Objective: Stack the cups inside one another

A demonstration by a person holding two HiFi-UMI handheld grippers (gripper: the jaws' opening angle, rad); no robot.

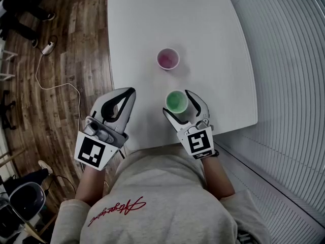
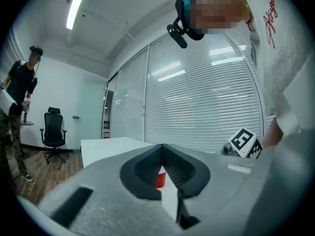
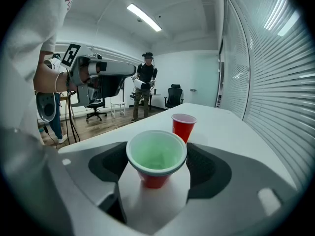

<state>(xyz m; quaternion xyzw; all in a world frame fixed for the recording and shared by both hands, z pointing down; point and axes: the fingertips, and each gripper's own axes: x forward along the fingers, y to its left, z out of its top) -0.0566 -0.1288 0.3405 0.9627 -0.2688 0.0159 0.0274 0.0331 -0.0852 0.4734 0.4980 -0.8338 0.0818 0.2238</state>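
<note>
The left tongs [image 1: 129, 94] hung just off the surface's [image 1: 142, 24] left edge. Their jaws were closed tip to tip with nothing between them. Only a sliver of the red cup [image 1: 167, 59] showed through the gap behind the tips. That cup stood upright and alone near the middle of the surface, well apart from both tongs.

Nearer the person, close to the front edge, stood the green cup [image 3: 156, 154], upright, green inside and red outside. The right tongs [image 1: 177, 105] straddled it with the jaws wide apart and the pads just beside its rim. Bare surface showed on each side of its tapering body. The rim was round and I saw no squeeze, so I judged the cup bracketed and not yet gripped.

Several things could go wrong from here:
- A hard close would probably buckle the thin wall, and a crumpled cup nests badly.
- A light close on that taper might let it slide down out of the pads on the lift.
- A nudge towards the person could send it over the front edge, which lay close.
- The red cup stood free, with the left tongs nowhere near to steady it. A tilted or off-centre approach would probably tip it or push it along.
</note>
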